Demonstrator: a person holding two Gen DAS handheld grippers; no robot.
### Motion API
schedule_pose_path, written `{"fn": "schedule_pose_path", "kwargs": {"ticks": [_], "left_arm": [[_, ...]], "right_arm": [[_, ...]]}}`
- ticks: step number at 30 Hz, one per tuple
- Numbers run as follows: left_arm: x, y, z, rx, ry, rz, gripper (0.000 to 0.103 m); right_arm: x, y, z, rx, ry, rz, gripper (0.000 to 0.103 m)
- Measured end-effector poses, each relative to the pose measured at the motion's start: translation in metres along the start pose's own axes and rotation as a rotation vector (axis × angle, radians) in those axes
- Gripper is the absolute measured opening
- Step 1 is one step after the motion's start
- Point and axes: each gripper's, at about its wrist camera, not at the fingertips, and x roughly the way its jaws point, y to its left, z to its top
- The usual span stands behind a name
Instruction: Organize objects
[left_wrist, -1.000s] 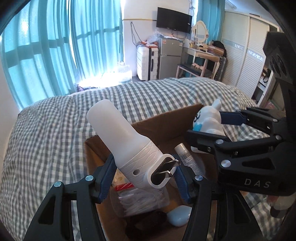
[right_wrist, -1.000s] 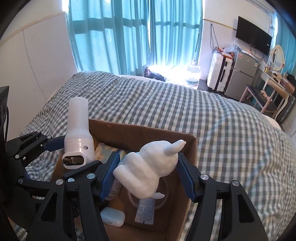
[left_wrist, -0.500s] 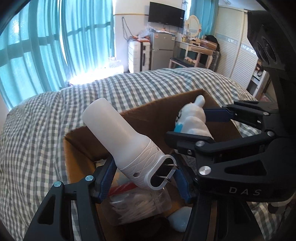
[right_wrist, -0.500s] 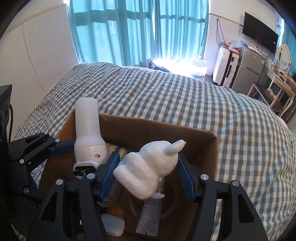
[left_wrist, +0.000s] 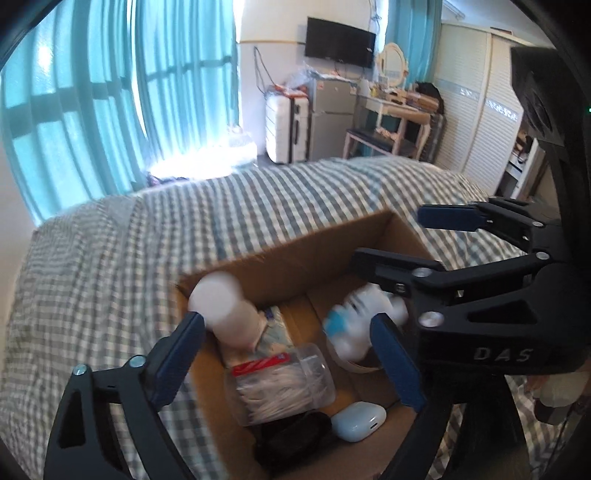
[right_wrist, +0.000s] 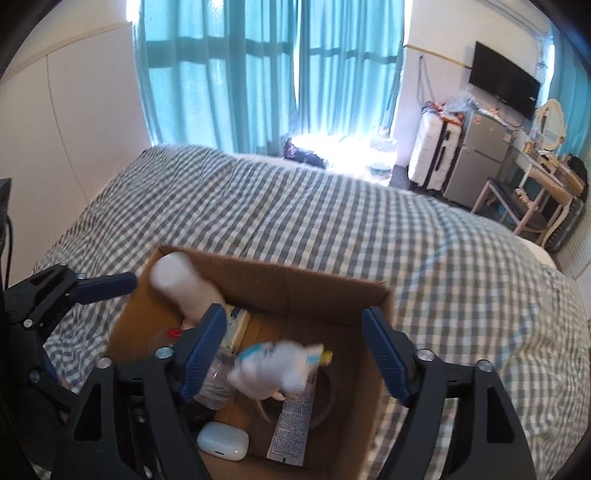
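Left wrist view: the left tool (left_wrist: 291, 354) is spreading, nothing between its pads; the white bottle (left_wrist: 229, 314) leans in the far left corner of the cardboard box (left_wrist: 295, 254). The right tool (right_wrist: 295, 350) is also spreading; the white toy (right_wrist: 277, 369), blurred and probably dropping, sits low inside the box. Both items appear stowed beside the jar (left_wrist: 280, 384) and earbud case (left_wrist: 358, 421). Box walls stand close to both tools; the bed (right_wrist: 332, 229) around is open room.
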Motion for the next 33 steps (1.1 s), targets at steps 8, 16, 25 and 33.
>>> {"fn": "schedule_pose_path", "kwargs": {"ticks": [8, 16, 25, 33], "left_arm": [[-0.068, -0.004, 0.019, -0.003, -0.094, 0.073, 0.101], [-0.158, -0.017, 0.032, -0.016, -0.223, 0.134, 0.103], [-0.232, -0.036, 0.014, -0.042, -0.299, 0.206, 0.103], [-0.273, -0.058, -0.016, -0.058, -0.361, 0.228, 0.103]], "right_arm": [[-0.08, 0.002, 0.02, 0.018, -0.124, -0.061, 0.092], [-0.181, 0.007, 0.023, 0.028, -0.265, -0.142, 0.101], [-0.268, 0.015, -0.003, 0.046, -0.363, -0.172, 0.101], [-0.316, 0.022, -0.041, 0.061, -0.403, -0.163, 0.101]]}}
